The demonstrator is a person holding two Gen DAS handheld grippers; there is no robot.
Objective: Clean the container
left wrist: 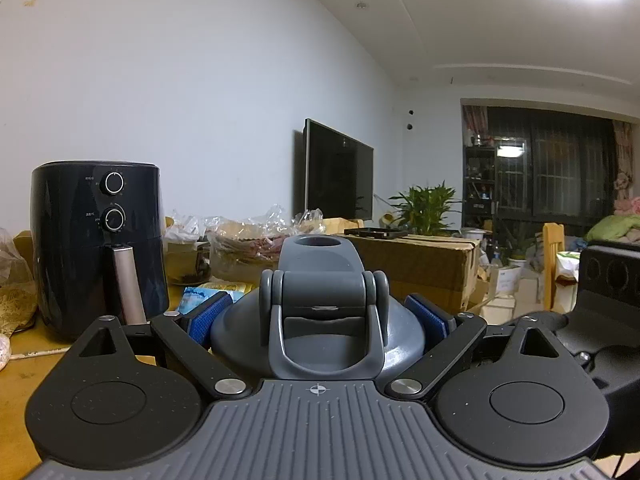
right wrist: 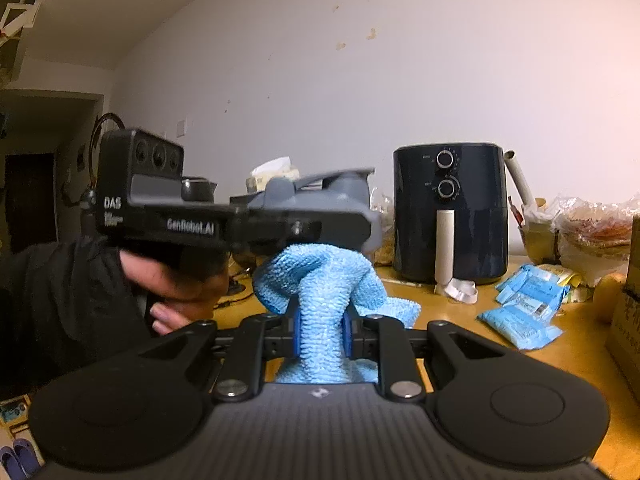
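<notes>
The left gripper (left wrist: 318, 314) clamped the container (left wrist: 318, 300) between its blue ribbed pads, which pressed on the smooth grey plastic dome from both sides, a hinged loop handle and a round spout facing the camera. The right gripper (right wrist: 322, 336) pinched a fluffy blue cloth (right wrist: 320, 292) tight between its jaws, the nubbly fabric bunching up beyond them just under the container, where the two seemed to touch.
</notes>
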